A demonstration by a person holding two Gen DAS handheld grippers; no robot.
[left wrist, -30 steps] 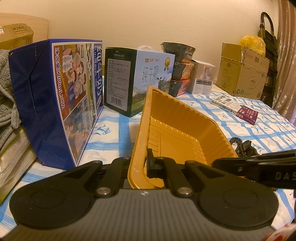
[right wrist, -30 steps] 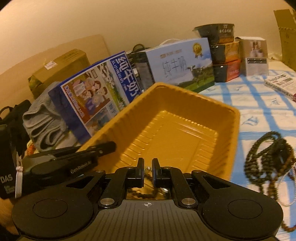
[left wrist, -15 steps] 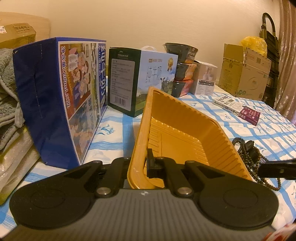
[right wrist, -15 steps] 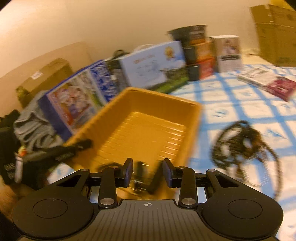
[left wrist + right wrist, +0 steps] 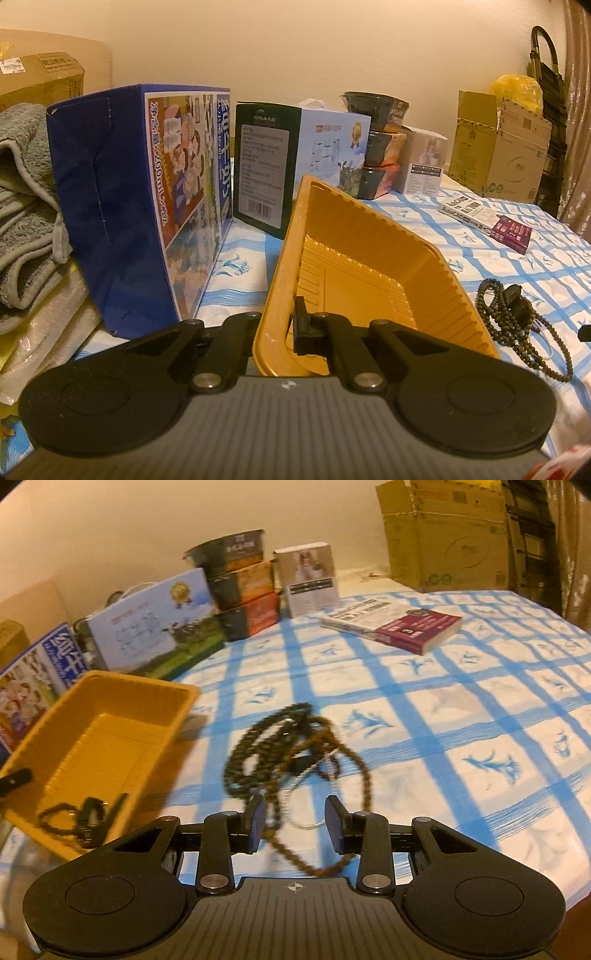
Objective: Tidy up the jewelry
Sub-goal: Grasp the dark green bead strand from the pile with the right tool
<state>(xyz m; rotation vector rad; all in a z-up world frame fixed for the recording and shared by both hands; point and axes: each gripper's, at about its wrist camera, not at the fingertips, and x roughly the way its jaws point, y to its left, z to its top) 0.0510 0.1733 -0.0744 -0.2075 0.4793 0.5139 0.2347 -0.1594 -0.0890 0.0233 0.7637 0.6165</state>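
Jewelry lay in two places on the blue-checked tablecloth (image 5: 424, 709): a tangled heap of dark bead necklaces (image 5: 291, 746) rested on the cloth just to the right of the yellow plastic tray (image 5: 110, 738), and a smaller beaded piece with a dark clasp (image 5: 79, 818) sat inside the tray near its front corner. The right gripper (image 5: 295, 825) was above the near end of the heap, its jaws parted to a moderate width after opening within the last second, with strands of beads showing in the gap between the fingers but nothing pinched; the view there was smeared by motion. The left gripper (image 5: 280, 325) was clamped tight on the near-left wall of the tray, one finger (image 5: 304, 328) inside against the ribbed wall and the other outside it, and the tray stood tipped with that side raised. Behind the tray stood a blue milk carton box (image 5: 147, 206) and a green-and-white milk box (image 5: 295, 162), then stacked instant noodle bowls (image 5: 240, 587) and a small white box (image 5: 310, 579). A book (image 5: 399, 626) lay flat farther back on the cloth, well apart from the beads, and cardboard boxes (image 5: 443, 535) stood beyond it. Folded grey towels (image 5: 26, 206) were piled at the far left.
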